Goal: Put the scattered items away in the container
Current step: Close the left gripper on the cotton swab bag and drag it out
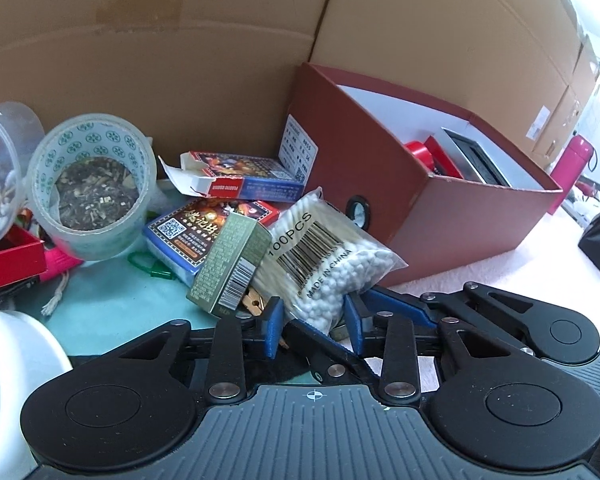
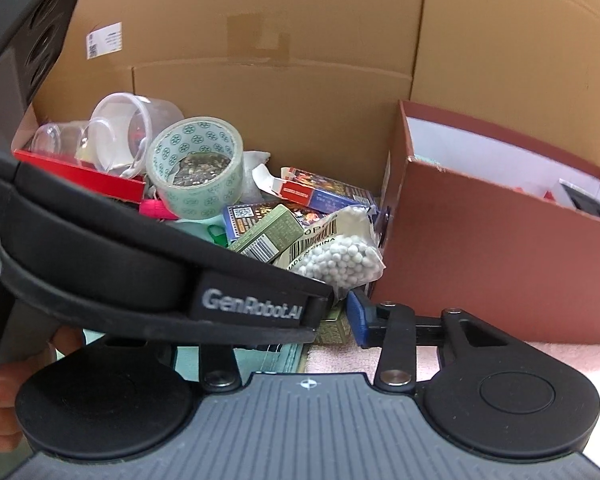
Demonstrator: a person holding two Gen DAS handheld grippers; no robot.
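A clear bag of cotton swabs leans on a small green box in front of the red-brown container box. My left gripper has its blue pads on either side of the bag's lower end and appears shut on it. From the right, my right gripper's blue finger reaches in just behind that end. In the right wrist view the bag lies just above my right gripper. Only its right pad shows. The left gripper's black body hides the other pad.
A tape roll, two playing-card boxes, a clear tub, a red tray and a green clip crowd the teal cloth. A cardboard wall stands behind. The container holds a red item and a framed one.
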